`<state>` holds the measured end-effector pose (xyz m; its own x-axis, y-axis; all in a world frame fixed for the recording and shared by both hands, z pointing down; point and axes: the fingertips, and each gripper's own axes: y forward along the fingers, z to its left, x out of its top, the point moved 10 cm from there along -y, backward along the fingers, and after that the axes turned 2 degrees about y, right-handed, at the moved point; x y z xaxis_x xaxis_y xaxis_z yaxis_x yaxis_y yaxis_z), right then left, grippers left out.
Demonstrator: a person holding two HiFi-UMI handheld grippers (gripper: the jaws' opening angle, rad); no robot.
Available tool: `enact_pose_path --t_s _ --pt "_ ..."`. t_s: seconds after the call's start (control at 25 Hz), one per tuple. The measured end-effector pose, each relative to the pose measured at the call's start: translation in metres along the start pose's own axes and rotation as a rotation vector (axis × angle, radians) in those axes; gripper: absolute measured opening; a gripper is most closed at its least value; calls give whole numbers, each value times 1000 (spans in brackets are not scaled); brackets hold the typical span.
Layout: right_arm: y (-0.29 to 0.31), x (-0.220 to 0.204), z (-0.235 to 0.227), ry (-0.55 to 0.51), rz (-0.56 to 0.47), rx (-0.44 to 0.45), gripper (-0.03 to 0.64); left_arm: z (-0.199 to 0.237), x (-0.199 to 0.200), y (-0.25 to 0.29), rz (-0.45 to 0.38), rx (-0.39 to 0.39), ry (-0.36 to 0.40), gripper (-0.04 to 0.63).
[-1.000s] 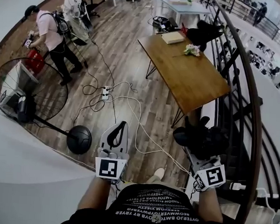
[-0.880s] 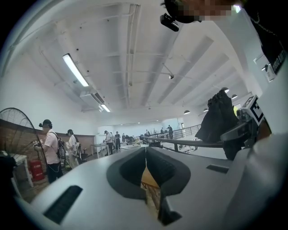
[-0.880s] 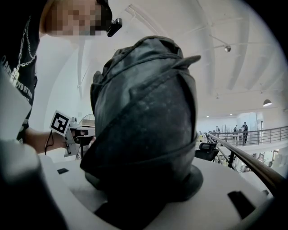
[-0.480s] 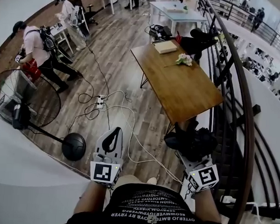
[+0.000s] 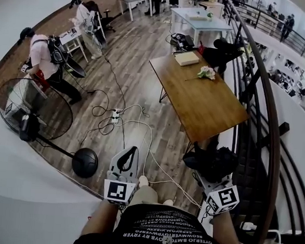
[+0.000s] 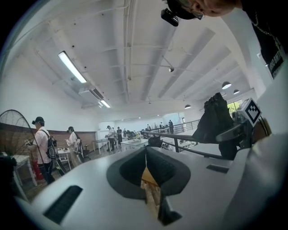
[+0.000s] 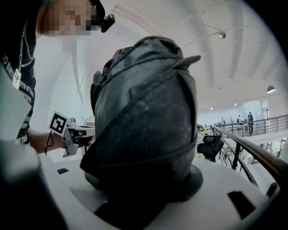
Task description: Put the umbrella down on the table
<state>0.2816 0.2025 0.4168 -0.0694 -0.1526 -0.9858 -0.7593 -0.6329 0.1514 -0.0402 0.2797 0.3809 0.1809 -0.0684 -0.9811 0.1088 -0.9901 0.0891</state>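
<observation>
Umbrella — a folded black fabric bundle — sits clamped between the right gripper's fingers. It is off the brown wooden tabletop, whose near edge lies just ahead of those fingers. Right of them runs a dark curved metal railing. Left of them is open plank floor strewn with white cables. The left gripper's fingers are pressed together on nothing. The right gripper view fills with creased, dusty cloth and hides the tabletop — the head view shows it smooth, its near half bare.
</observation>
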Motion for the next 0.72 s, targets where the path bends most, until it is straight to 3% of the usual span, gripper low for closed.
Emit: enact_pose_path --t_s 0.36,0.72 --pt "19 -9 -9 33 24 -30 279 11 -10 20 23 -26 -6 29" --pt "80 -5 -10 38 28 -21 279 44 -29 62 41 -71 -6 29"
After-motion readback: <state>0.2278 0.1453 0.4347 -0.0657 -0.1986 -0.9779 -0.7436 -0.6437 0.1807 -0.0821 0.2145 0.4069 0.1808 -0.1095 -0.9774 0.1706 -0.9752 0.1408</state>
